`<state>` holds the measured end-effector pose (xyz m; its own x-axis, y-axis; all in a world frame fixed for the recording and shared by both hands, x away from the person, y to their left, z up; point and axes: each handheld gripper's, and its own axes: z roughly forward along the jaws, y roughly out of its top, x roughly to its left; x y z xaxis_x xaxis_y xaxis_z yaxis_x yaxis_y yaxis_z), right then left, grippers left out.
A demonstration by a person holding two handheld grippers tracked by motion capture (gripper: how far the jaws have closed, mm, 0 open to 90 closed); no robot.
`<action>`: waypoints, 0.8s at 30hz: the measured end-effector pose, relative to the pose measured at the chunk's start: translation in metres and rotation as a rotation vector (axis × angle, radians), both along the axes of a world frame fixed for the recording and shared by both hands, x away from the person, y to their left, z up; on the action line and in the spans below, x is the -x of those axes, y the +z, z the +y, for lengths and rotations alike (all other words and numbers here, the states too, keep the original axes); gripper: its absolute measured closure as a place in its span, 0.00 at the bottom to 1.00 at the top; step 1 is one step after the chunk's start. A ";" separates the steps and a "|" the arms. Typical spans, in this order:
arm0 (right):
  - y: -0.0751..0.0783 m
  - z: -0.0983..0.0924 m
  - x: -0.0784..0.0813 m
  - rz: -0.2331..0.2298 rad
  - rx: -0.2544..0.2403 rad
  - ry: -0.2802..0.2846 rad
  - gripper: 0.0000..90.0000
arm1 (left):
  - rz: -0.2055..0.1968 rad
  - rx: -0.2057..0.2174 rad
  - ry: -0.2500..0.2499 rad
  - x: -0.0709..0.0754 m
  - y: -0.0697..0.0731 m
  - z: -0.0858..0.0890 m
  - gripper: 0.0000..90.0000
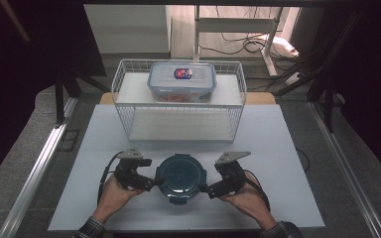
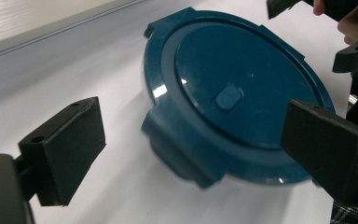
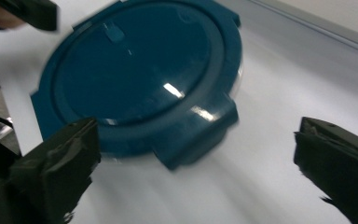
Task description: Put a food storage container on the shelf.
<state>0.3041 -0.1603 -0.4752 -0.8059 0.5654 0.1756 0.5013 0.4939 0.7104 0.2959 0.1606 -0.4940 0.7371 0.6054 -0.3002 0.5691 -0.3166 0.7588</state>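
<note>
A round dark blue container (image 1: 180, 176) with a latched lid sits on the white table top (image 1: 278, 148) near the front edge. My left gripper (image 1: 154, 182) is at its left side, open, jaws pointing at the lid. At the container's right side is my right gripper (image 1: 206, 189), also open. In the left gripper view the lid (image 2: 233, 93) lies ahead, one latch tab between the spread jaws of the left gripper (image 2: 196, 149). The right gripper view shows the lid (image 3: 140, 79) with another latch tab just ahead of the right gripper (image 3: 198, 163). Nothing is held.
A white wire basket shelf (image 1: 124, 94) stands at the back of the table. On its upper level rests a clear rectangular box (image 1: 182, 81) with a blue-rimmed lid. Metal rails run along both sides of the table, and cables lie on the floor behind.
</note>
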 end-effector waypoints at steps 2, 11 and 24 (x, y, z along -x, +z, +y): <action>0.000 0.004 -0.005 0.007 -0.003 -0.005 0.06 | 0.013 -0.011 0.000 -0.004 -0.001 -0.003 0.08; -0.009 -0.001 -0.020 0.081 -0.036 -0.074 0.28 | 0.150 0.050 0.027 -0.006 -0.015 0.016 0.25; -0.022 -0.009 -0.029 0.399 -0.190 -0.057 0.46 | 0.290 0.198 -0.038 -0.012 -0.029 0.021 0.41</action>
